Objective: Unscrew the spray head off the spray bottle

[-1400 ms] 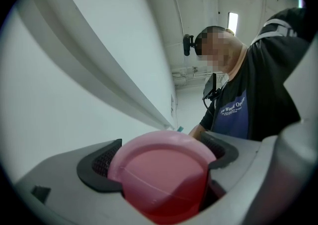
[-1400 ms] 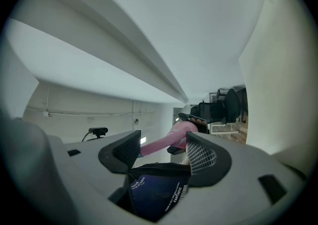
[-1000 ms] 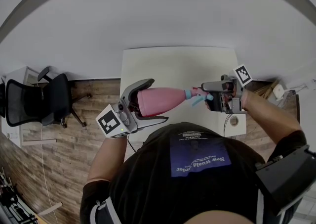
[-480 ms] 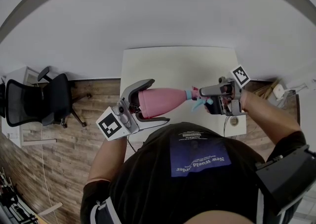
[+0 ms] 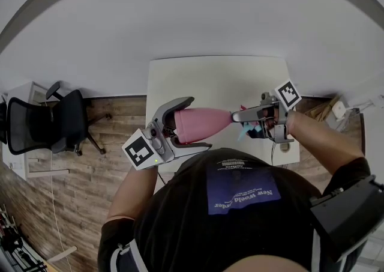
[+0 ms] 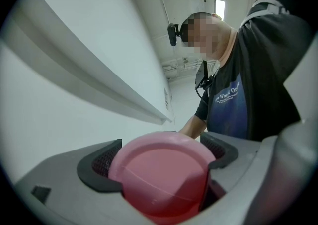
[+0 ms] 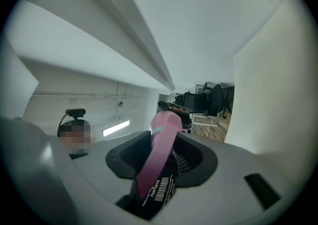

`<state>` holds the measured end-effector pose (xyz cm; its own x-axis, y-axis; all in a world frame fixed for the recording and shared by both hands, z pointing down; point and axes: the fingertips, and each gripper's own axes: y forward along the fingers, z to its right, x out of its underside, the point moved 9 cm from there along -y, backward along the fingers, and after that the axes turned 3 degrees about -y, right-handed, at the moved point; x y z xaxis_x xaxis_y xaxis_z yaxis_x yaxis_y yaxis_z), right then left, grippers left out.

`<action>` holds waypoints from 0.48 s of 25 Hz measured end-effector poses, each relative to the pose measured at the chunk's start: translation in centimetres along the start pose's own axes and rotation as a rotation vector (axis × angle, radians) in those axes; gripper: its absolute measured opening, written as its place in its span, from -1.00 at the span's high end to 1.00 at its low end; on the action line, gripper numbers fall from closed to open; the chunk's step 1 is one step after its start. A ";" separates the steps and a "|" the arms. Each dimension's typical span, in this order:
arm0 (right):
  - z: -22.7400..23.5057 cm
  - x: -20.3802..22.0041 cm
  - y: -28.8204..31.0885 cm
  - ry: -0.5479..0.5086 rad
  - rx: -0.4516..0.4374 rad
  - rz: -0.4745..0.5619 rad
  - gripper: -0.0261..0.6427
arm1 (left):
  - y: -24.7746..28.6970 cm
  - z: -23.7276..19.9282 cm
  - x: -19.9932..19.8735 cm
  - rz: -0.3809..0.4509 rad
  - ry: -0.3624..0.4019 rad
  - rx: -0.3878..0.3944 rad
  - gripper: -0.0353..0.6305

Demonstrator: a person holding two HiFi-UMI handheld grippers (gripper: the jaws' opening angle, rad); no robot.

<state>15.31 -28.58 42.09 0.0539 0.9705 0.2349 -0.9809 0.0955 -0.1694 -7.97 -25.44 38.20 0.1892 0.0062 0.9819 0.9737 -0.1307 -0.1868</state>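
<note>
1. Change: the fingers of the right gripper [image 5: 243, 122] have just been closing. A moment earlier they stood wide around the spray head [image 7: 158, 157]. They now pinch it, and the pink head with its barcode label is wedged aslant between the two pads.
2. Change: in the head view the right gripper has also slid a little leftward, toward the neck of the spray bottle [image 5: 207, 125].
3. Meaning: judged from this grip, the reach is over. The head still sits on the neck, so the twist that loosens it remains to be made.
4. Bottle: it lies level in the air between the two grippers, above the near edge of the desk [image 5: 204, 78] and close to the person's chest. It does not touch the desk.
5. Left gripper [image 6: 164, 157]: its fingers clamp the round pink base from both sides, serving as the fixed hold.
6. Pose: both grippers point roughly level and face each other along the bottle's axis, with the forearms angled inward.
</note>
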 end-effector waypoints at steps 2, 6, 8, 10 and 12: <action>-0.1 -0.1 -0.1 -0.045 0.025 -0.010 0.53 | 0.0 -0.2 0.2 0.006 -0.043 -0.010 -0.61; -0.7 -0.9 -0.5 -0.277 0.144 -0.066 0.53 | -0.1 -1.2 0.8 0.042 -0.180 -0.012 -0.61; -1.6 -1.0 -0.4 -0.416 0.193 -0.091 0.53 | -0.2 -1.6 1.2 0.069 -0.278 -0.015 -0.61; -2.7 -0.8 -0.2 -0.580 0.244 -0.129 0.53 | -0.2 -1.9 1.6 0.093 -0.387 -0.015 -0.61; -3.8 -0.5 0.2 -0.768 0.300 -0.177 0.53 | -0.1 -2.1 2.1 0.110 -0.501 -0.012 -0.61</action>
<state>15.84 -28.23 38.26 0.1755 0.5160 0.8384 -0.9839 0.0635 0.1669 -7.98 -27.53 40.33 0.3312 0.4656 0.8207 0.9435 -0.1690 -0.2849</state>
